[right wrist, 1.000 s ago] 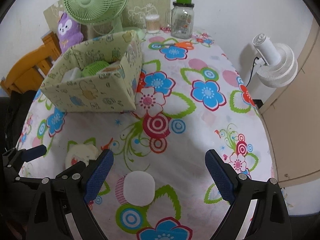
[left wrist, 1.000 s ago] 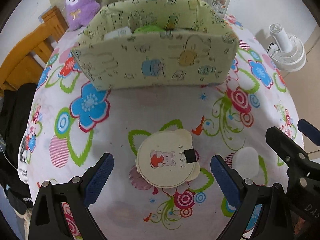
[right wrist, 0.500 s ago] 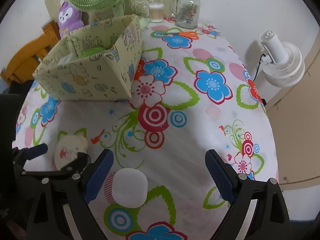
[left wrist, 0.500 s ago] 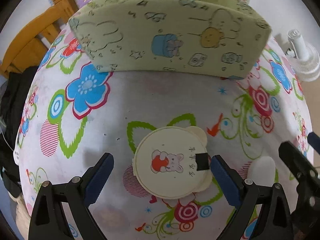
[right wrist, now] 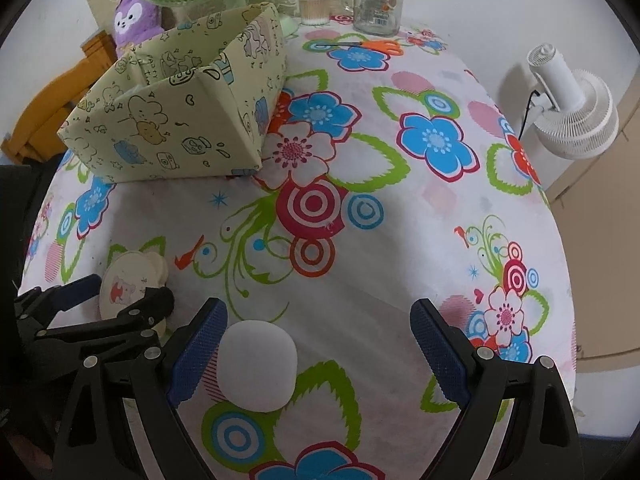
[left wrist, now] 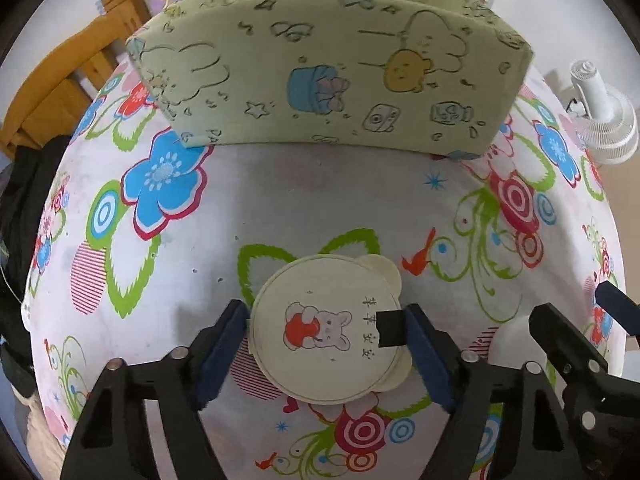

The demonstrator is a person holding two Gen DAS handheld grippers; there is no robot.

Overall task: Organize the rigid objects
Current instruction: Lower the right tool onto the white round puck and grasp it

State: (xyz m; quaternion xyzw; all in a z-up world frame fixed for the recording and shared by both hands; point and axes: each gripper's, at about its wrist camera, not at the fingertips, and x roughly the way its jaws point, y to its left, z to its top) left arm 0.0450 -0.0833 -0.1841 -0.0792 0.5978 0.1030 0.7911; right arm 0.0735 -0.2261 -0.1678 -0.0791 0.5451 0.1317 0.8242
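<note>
Both grippers point steeply down at the flowered table (right wrist: pixel 420 240). Left gripper (left wrist: pixel 326 344) has just been closing, and its blue pads now touch both sides of the one round bear-eared case (left wrist: pixel 324 328), which lies flat on the cloth. Right gripper (right wrist: pixel 318 354) stands wide open, one white rounded block (right wrist: pixel 258 364) between its jaws, near its left pad. One cartoon-print fabric box (right wrist: pixel 176 120) stands behind.
</note>
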